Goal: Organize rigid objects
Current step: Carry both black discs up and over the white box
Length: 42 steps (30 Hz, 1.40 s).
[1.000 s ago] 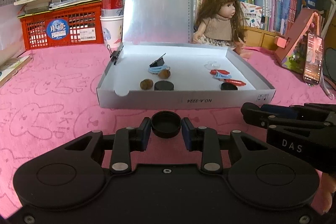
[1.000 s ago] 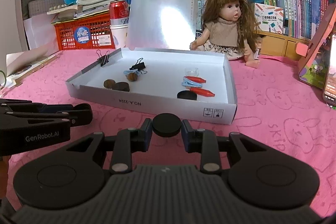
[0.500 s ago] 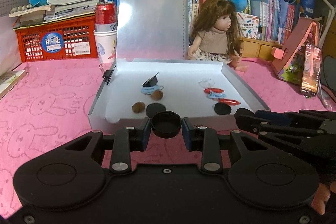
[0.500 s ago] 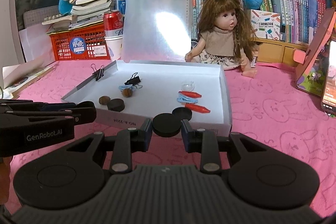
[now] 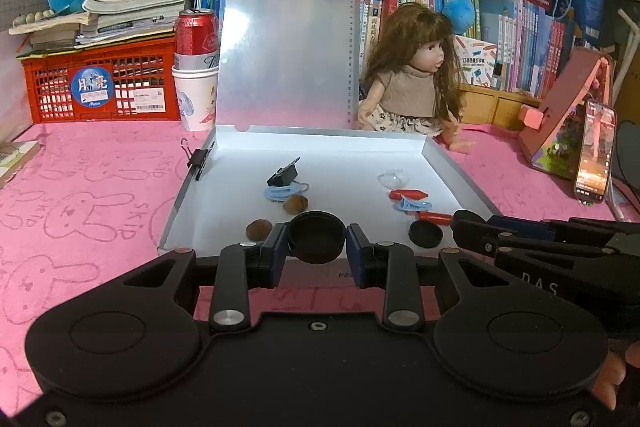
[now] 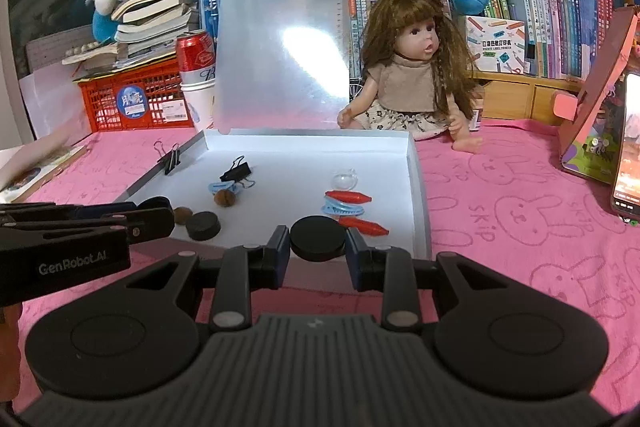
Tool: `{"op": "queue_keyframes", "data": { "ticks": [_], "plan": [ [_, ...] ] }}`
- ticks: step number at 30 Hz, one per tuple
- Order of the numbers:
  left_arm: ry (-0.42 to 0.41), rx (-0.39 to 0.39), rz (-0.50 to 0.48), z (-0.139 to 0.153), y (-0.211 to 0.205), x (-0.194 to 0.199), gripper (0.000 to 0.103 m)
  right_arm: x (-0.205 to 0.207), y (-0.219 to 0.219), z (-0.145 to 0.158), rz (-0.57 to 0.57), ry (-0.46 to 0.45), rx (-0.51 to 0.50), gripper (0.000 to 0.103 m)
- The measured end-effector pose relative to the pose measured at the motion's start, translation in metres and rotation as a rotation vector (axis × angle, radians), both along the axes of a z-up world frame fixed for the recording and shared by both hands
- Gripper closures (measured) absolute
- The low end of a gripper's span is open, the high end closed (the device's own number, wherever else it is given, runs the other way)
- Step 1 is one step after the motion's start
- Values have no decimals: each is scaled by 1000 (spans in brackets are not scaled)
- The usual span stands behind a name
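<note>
My left gripper (image 5: 317, 247) is shut on a black round cap (image 5: 316, 235), held above the front edge of the open white box (image 5: 460, 171). My right gripper (image 6: 318, 245) is shut on a black round disc (image 6: 318, 238), also over the box's front edge (image 6: 416, 187). In the box lie another black disc (image 6: 204, 225), two brown nuts (image 6: 225, 197), a black binder clip (image 6: 236, 171), blue clips (image 6: 342, 207), red pieces (image 6: 348, 197) and a clear piece (image 6: 345, 181). The right gripper also shows at the right of the left wrist view (image 5: 460, 223).
The box lid (image 5: 286, 47) stands upright behind it. A doll (image 5: 412, 83), a red crate (image 5: 100, 83), a can in a cup (image 5: 196, 67) and a phone (image 5: 596, 155) on a pink stand surround the box on the pink cloth (image 5: 80, 207).
Both grippers have risen and moved forward with their black pieces, from in front of the box to over its front edge.
</note>
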<state>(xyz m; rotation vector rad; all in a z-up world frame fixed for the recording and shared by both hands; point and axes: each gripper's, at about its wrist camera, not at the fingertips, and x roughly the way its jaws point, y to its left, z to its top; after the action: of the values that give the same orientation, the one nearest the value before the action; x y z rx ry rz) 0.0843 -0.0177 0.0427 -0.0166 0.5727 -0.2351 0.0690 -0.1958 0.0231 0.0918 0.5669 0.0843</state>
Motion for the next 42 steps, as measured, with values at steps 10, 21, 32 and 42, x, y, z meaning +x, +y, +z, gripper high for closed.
{"op": "queue_keyframes", "data": {
  "ticks": [10,21,32,42],
  "plan": [
    [-6,-15,7,5,-1,25,72,19,-2,0,-22,13,10,68],
    [-4,-1,39,5,7,46,72,31,-14,-2,-51,33,21,68],
    [4,11,75,-5,15,61,72,39,-22,-9,-71,52,19,68],
    [62,0,118,-11,30,95,73,72,-35,-3,-74,93,54,68]
  ]
}}
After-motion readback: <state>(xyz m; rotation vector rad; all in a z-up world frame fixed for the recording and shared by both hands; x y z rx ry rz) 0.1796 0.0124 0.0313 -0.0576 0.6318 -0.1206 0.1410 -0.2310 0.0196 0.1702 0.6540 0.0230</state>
